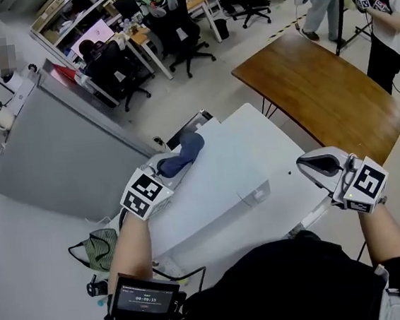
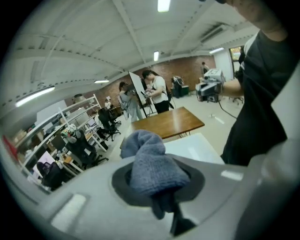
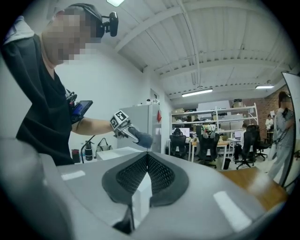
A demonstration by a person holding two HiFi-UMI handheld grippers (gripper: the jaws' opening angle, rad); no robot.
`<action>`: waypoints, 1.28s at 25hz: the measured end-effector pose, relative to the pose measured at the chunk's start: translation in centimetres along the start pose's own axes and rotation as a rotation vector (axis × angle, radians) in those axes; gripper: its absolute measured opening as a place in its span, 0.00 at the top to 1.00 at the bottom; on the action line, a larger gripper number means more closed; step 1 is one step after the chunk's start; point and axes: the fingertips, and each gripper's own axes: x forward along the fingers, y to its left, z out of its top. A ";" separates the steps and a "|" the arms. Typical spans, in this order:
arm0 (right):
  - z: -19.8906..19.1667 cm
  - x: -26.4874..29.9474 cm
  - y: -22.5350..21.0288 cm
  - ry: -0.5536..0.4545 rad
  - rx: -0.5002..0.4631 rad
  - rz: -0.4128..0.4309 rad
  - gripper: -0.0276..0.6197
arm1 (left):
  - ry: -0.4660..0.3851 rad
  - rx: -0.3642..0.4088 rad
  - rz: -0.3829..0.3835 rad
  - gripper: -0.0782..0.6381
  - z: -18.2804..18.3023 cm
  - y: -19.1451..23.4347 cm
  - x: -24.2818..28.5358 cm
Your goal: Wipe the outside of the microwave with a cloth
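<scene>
The left gripper has its fingers clamped on a blue-grey cloth, which bulges out ahead of the fingertips in a rolled wad. The white microwave sits on a white tabletop. Its flat top lies directly below and ahead of those fingers, with the cloth over the top's far left corner. From there the long axis of the microwave runs away from the left fingers toward the right gripper, so a stroke along the top would likely travel that way.

The right gripper's fingers are pressed together on nothing. They hang well apart from the microwave, beyond its right end and near the tabletop's edge, beside a brown wooden table. The left hand is plainly the nearer one and is already placed to wipe.

The head view gives the layout but hides the grip under the marker cube. The left gripper view shows the grip itself: the cloth is pinched at its lower fold and fills the gap between the fingers, with white surface beyond it. The right gripper view looks across at the left gripper side-on. There the cloth seems to sit just above the white top, though I cannot tell whether it is touching. By my reading, wiping is about to start or barely begun.
</scene>
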 end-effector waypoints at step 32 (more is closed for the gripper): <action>-16.7 -6.4 -21.1 0.006 0.417 -0.060 0.95 | 1.497 0.435 -0.811 0.82 -17.9 -1.0 32.2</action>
